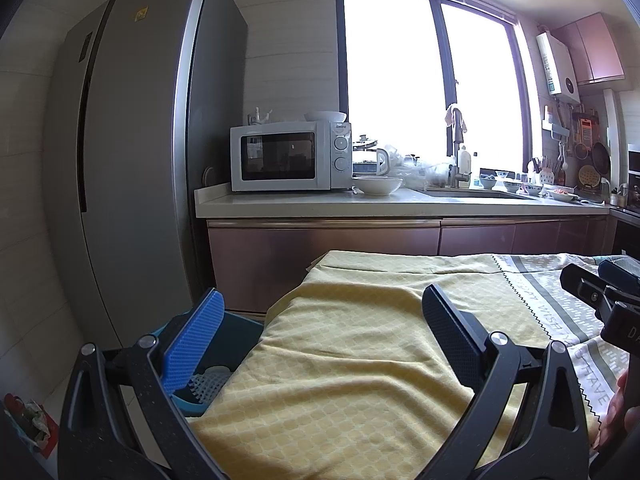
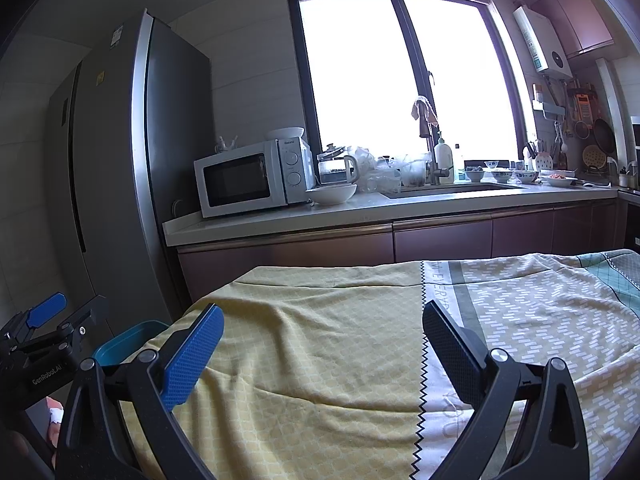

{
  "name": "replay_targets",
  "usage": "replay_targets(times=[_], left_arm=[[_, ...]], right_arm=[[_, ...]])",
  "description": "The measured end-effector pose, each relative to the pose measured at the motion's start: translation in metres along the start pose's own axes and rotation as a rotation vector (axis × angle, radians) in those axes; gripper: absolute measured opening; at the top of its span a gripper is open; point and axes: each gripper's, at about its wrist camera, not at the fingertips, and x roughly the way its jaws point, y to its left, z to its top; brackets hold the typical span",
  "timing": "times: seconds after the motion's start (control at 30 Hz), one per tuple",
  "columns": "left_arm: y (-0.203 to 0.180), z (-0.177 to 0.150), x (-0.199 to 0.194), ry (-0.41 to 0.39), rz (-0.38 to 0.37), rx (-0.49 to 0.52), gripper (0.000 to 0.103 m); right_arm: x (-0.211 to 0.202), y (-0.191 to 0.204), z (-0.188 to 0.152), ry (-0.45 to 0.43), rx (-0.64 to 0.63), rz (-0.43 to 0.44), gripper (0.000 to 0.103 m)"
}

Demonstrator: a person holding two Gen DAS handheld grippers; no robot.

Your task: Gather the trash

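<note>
— Looking at the containers first: what holds what?

— A teal bin (image 1: pixel 236 332) stands on the floor off the left edge of the cloth-covered table (image 1: pixel 360 360), between it and the grey fridge (image 1: pixel 132 160). In the left wrist view a pale ribbed or mesh-like piece lies at its bottom; I cannot tell what it is. From the right wrist view only the bin's rim (image 2: pixel 128 340) shows. On the counter (image 1: pixel 320 202) a white bowl (image 1: pixel 377 185) sits in front of the microwave (image 1: pixel 290 157), and another bowl rests on top of the microwave; their insides are hidden. Small patterned bowls stand past the sink (image 1: pixel 472 193), and one dish holds something reddish.

— And the trash, relative to the grippers?

— No loose scrap is visible on the cloth between either pair of fingers. The nearest candidate is a crumpled red and white wrapper (image 1: pixel 28 420) on the floor at the far lower left of the left wrist view, left of the left gripper (image 1: pixel 320 316) and below table height. It looks wrinkled, with dark printing, and is too blurred to read.

— How do the grippers stand?

— The left gripper has its jaws spread wide, nothing between them, one finger over the bin and the other over the yellow cloth. The right gripper (image 2: pixel 322 326) is likewise spread wide and empty, above the cloth near the zigzag seam. Each shows at the edge of the other's view.
</note>
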Motion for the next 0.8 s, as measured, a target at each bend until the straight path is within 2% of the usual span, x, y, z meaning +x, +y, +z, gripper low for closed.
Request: replay_targets(times=[0.8], left_arm=[[0.0001, -0.0001, -0.0003, 0.001, -0.001, 0.001, 0.097]], right_arm=[[-0.0032, 0.0019, -0.0004, -0.004, 0.002, -0.006, 0.096]])
